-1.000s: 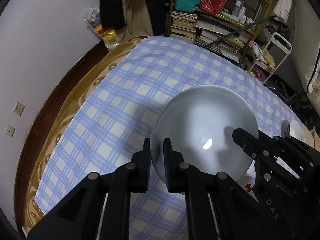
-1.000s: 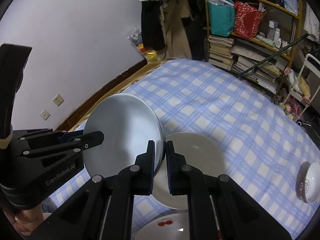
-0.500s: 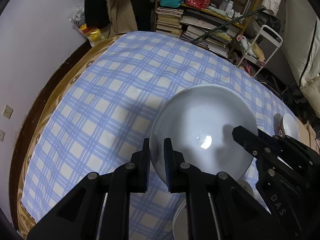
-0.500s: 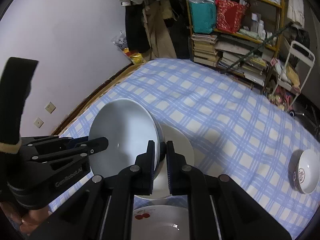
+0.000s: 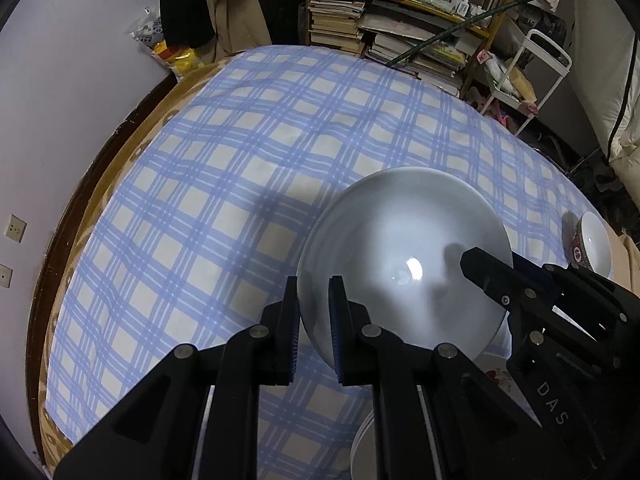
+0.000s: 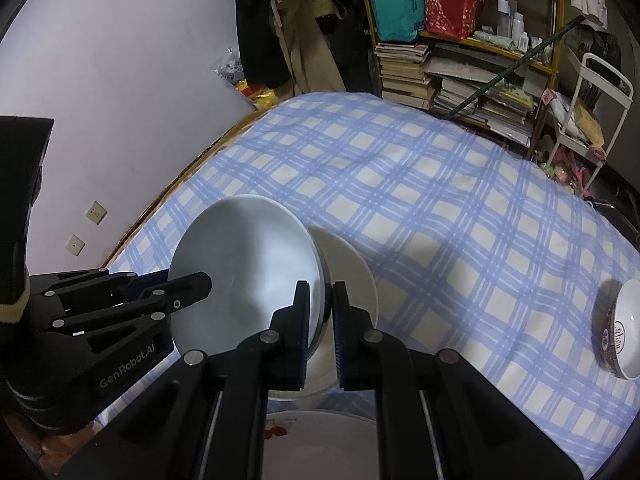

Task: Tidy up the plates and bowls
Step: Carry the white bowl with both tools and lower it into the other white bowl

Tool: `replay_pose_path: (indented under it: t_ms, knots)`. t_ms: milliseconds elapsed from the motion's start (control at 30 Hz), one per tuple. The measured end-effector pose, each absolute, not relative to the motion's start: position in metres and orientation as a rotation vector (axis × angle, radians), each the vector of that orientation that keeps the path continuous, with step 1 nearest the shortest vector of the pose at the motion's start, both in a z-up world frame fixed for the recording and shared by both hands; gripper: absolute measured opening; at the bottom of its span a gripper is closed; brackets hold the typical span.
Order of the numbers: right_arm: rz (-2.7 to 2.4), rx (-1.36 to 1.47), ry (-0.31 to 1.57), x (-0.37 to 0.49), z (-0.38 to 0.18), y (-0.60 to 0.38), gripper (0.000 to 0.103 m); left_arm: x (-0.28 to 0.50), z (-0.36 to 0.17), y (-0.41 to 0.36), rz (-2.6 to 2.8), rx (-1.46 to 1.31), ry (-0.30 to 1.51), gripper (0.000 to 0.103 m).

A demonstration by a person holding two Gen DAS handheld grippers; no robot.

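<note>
Both tools gripping one large white bowl (image 6: 248, 276) by opposite rims: left tool (image 5: 313, 320), right tool (image 6: 321, 320). Bowl hanging above white plate (image 6: 352, 268) on checked bed (image 6: 440, 200).

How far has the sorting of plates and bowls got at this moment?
Nothing looks stacked yet. In hand: the big white bowl, gripped on opposite rims by the left gripper and right gripper, held above a plain plate. Left: setting it down, the small patterned bowl off to the right, and the cherry plate nearest the camera.
</note>
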State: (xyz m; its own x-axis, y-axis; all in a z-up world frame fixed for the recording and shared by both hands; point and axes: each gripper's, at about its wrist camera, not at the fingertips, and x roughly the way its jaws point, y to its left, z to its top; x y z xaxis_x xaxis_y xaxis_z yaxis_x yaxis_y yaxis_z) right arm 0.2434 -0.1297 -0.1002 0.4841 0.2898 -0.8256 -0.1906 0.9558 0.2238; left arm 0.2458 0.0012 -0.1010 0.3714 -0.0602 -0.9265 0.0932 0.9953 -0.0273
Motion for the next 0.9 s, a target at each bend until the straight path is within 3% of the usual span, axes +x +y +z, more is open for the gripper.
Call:
replay_pose_path:
  t_ms: [900]
  knots:
    - [0.269,0.084,1.078,0.250,-0.126,-0.127,0.012,0.249,-0.124,-0.007,-0.098,0.077,1.230,0.012]
